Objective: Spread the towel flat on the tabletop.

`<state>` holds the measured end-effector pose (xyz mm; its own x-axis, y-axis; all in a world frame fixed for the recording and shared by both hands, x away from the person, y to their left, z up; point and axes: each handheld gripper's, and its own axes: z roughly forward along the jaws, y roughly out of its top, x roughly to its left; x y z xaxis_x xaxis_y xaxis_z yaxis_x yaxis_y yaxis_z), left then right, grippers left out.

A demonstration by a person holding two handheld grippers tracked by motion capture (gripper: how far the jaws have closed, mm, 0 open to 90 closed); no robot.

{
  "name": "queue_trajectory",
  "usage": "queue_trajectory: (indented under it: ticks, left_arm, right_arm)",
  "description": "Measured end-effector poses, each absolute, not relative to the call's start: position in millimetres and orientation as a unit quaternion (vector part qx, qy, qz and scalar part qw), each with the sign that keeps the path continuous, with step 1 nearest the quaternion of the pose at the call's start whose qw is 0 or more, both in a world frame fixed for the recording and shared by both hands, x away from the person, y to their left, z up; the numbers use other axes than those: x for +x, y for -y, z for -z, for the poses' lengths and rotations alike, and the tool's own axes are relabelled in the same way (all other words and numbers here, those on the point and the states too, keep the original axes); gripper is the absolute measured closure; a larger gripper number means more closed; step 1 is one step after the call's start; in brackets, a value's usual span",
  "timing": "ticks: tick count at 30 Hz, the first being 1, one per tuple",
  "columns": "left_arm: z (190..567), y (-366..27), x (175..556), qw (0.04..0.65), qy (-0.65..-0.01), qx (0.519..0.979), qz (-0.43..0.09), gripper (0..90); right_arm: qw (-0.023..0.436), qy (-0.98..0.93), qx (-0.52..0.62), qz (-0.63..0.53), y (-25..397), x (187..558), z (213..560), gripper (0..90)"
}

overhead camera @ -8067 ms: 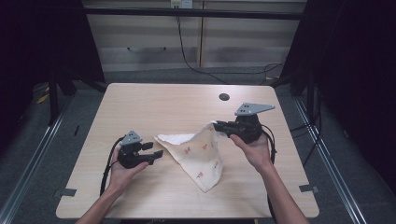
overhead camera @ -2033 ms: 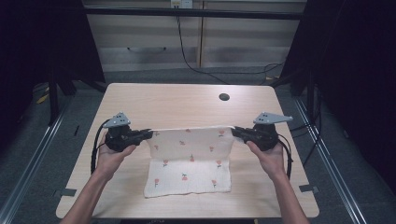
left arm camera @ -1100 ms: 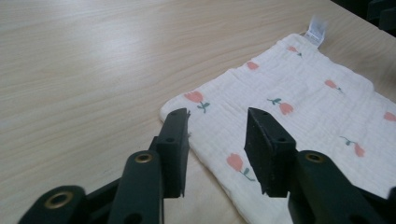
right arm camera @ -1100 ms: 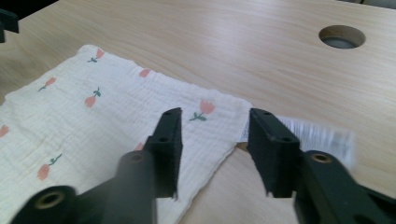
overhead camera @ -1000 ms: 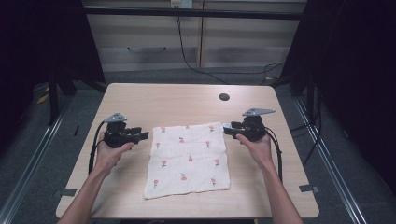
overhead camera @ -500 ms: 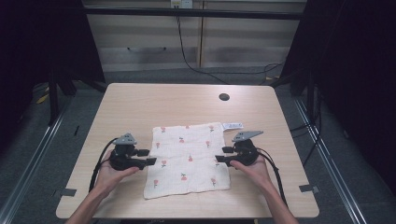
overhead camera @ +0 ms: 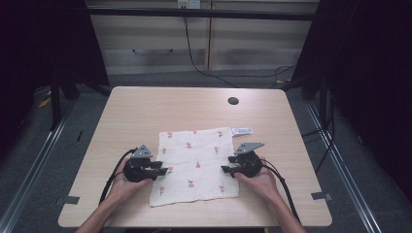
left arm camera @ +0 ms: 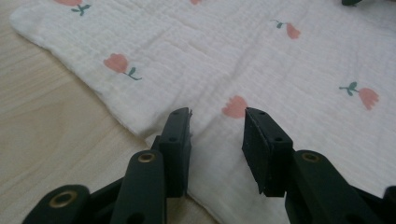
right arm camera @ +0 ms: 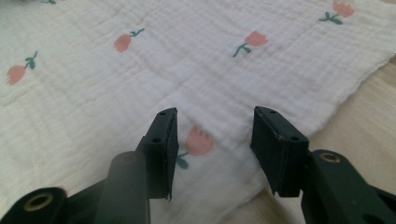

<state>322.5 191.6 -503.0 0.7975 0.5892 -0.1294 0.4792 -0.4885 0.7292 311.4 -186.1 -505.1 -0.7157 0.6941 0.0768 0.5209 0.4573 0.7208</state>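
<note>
Both tools rest low at the cloth's side edges, one on each flank. From the high view, the left tool (overhead camera: 163,170) sits at the left edge of the white cloth (overhead camera: 196,162), toward its near corner, with its tips pointing inward over the fabric, and the right tool (overhead camera: 226,169) mirrors it at the right edge, tips likewise pointing inward. The cloth, printed with small pink flowers, lies spread flat on the tabletop (overhead camera: 136,116), roughly square and slightly turned, near the middle of the person's side. In the left gripper view, the left tool (left arm camera: 217,128) has its jaws parted with a clear gap, nothing between them, and the cloth (left arm camera: 261,60) runs under and ahead of them, its hem passing just beside the left jaw. In the right gripper view, the right tool (right arm camera: 215,128) is likewise spread apart and empty, hovering over the cloth (right arm camera: 140,79) close to its edge, a pink flower showing between the jaws. A small white tag (overhead camera: 242,131) lies just beside the cloth's far right corner.
</note>
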Motion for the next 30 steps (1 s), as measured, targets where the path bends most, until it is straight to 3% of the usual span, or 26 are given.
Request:
queue_trajectory:
  ticks: [7,12,30]
  left_arm:
    - [503.8,-189.0,317.5,0.393,-0.297,0.865,-0.094,61.5]
    - [503.7,-189.6,317.8,0.391,-0.293,0.867,-0.095,62.2]
    - [503.4,-198.4,303.9,0.408,-0.305,0.859,-0.048,61.9]
  right_arm:
    - [0.127,-0.838,0.372,-0.379,191.5,312.3,506.1,71.9]
    - [0.095,-0.841,0.382,-0.372,193.5,304.5,502.4,80.1]
    - [0.046,-0.837,0.388,-0.383,208.3,281.3,501.7,80.9]
